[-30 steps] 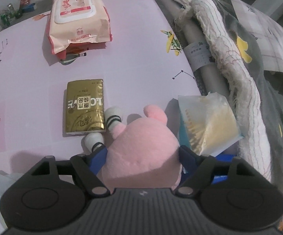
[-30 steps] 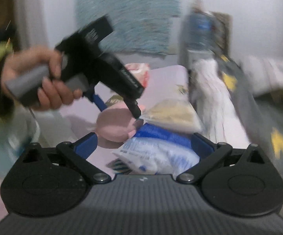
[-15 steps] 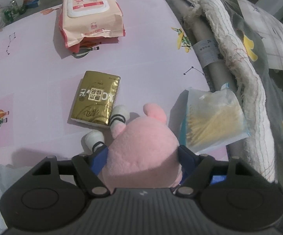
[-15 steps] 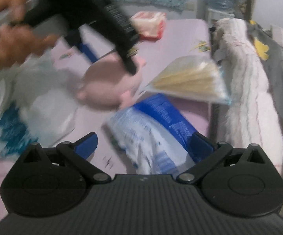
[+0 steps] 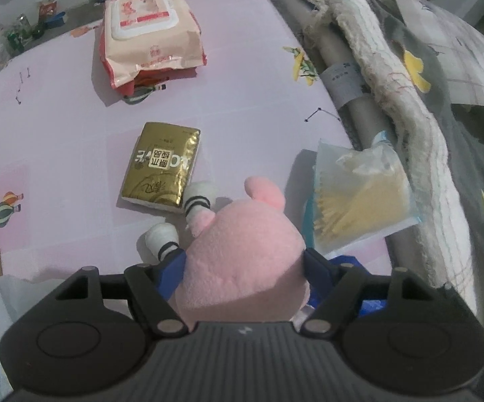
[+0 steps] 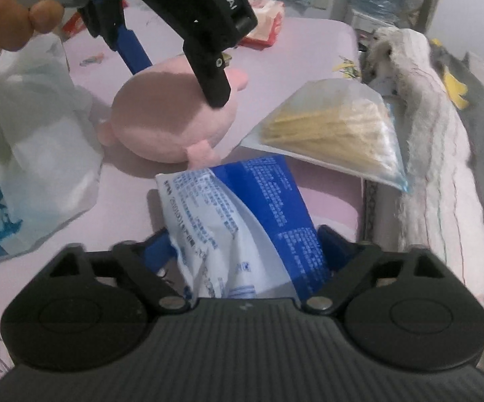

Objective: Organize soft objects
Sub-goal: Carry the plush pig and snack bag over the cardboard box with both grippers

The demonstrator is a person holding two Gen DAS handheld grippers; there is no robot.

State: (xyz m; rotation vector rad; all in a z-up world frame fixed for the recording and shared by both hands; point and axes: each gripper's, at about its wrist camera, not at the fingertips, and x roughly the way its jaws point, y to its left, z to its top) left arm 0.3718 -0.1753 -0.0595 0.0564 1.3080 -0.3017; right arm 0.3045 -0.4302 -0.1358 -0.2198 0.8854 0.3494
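A: How do the jaws stand?
B: The left gripper (image 5: 243,263) is clamped on the pink plush toy (image 5: 242,261); the right gripper (image 6: 243,251) pinches the blue-and-white packet (image 6: 242,221).

A: What lies around?
B: A gold tissue pack (image 5: 161,171) just left of the plush, a bag of yellow sheets (image 5: 359,197) to its right, a wet-wipes pack (image 5: 151,30) far off.

A: The surface?
B: A pink tablecloth (image 5: 68,134), with bedding (image 5: 409,117) along its right edge.

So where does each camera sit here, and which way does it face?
Left wrist: on the left gripper, looking down at the pink plush it clamps on the pink table.
Right wrist: on the right gripper, holding the blue-white pack; the person's hand shows.
Shared: plush, yellow-filled bag.
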